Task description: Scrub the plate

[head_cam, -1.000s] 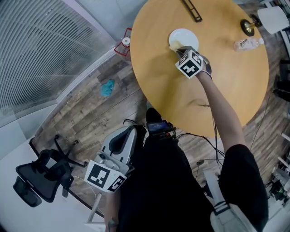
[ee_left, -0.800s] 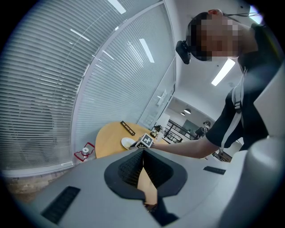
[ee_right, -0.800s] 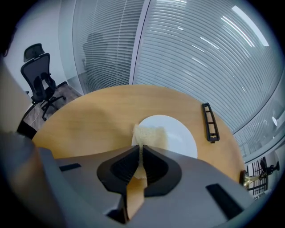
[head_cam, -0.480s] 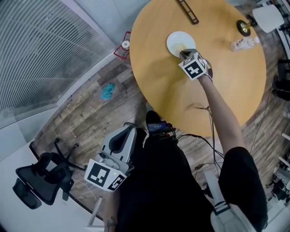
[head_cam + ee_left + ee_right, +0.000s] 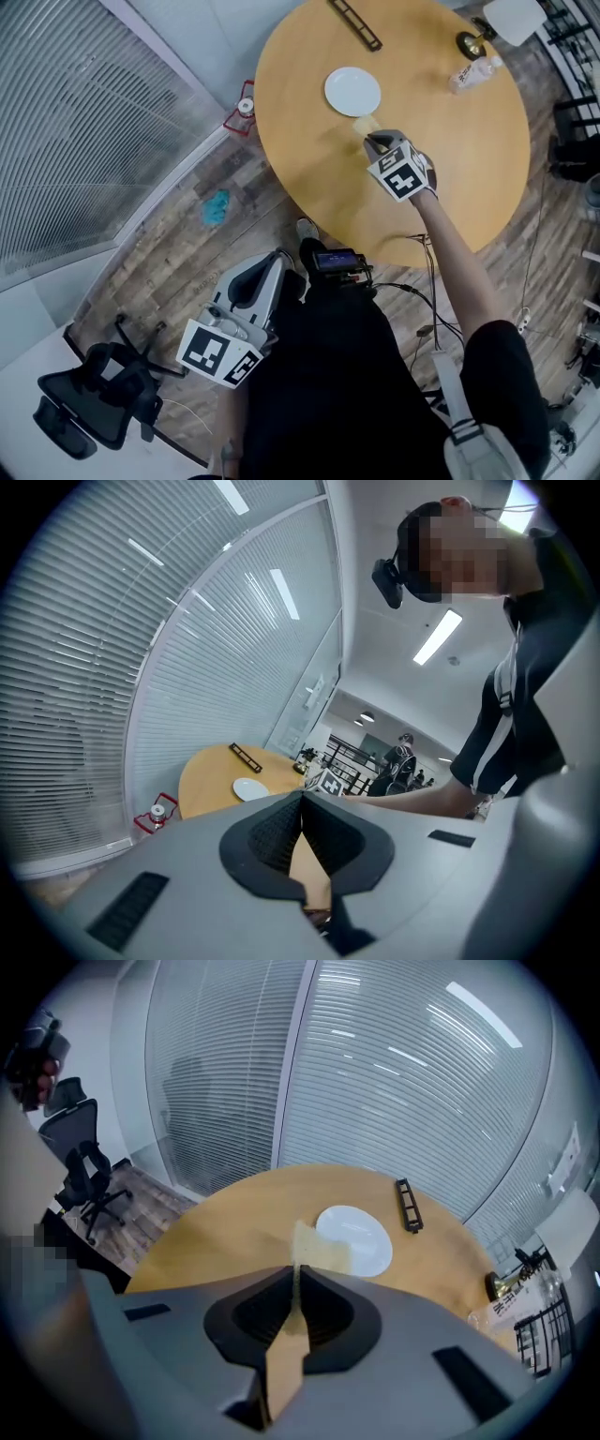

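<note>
A white plate (image 5: 352, 91) lies on the round wooden table (image 5: 469, 159), toward its far side. My right gripper (image 5: 371, 141) hovers over the table just short of the plate, shut on a thin yellow sponge (image 5: 365, 124) that sticks out ahead of its jaws. In the right gripper view the sponge (image 5: 317, 1249) overlaps the near left rim of the plate (image 5: 361, 1238), beyond the right gripper (image 5: 296, 1277). My left gripper (image 5: 277, 261) hangs low by the person's side, off the table. Its jaws (image 5: 302, 806) are closed on nothing; the plate (image 5: 249, 787) shows far off.
A black bar (image 5: 353, 23) lies at the table's far edge. A plastic bottle (image 5: 472, 72) and a brass lamp base (image 5: 466, 44) stand at the far right. On the floor are a red holder with a can (image 5: 243, 108), a blue scrap (image 5: 217, 206) and an office chair (image 5: 94, 403).
My right gripper has drawn back off the plate toward the person, carrying the sponge. The plate is now fully uncovered. The left gripper stays low at the side.
</note>
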Demonstrator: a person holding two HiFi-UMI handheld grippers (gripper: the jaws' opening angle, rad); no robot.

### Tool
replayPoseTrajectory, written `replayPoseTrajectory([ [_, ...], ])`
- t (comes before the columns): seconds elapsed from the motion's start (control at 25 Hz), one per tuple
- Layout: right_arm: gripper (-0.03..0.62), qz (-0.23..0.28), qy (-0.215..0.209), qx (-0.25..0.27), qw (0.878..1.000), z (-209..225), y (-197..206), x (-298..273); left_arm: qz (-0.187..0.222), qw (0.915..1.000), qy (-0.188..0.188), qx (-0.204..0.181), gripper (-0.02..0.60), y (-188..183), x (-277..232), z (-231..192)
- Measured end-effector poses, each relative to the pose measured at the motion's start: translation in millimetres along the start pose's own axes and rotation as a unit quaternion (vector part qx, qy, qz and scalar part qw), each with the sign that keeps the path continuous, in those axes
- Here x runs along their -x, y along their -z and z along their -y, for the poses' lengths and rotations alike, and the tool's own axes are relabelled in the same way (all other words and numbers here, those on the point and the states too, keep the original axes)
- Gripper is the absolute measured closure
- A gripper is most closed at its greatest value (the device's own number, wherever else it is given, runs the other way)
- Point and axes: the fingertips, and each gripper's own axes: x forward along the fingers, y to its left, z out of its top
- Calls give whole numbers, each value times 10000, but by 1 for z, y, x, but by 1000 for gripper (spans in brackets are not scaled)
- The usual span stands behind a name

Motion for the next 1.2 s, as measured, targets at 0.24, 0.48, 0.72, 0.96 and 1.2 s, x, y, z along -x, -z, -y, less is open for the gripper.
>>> replayPoseTrajectory([
  [0.24, 568, -126, -27, -288, 9995, -71, 36, 54, 96, 9994, 313, -79, 571, 8, 33, 5],
  [0.48, 568, -141, -9, -619, 9980, -150, 66, 128, -69, 9977, 679, 22, 571, 31, 65, 13],
  [0.72, 568, -236, 70, -951, 9952, -223, 103, 193, -453, 9920, 1178, -66, 571, 65, 75, 32],
  [0.96, 568, 264, 308, -1536, 9873, -240, 113, 254, -655, 9852, 1557, -292, 571, 80, 63, 67],
  [1.2, 568, 1559, 387, -2122, 9639, -211, 95, 329, -674, 9808, 1752, -535, 571, 80, 39, 108],
])
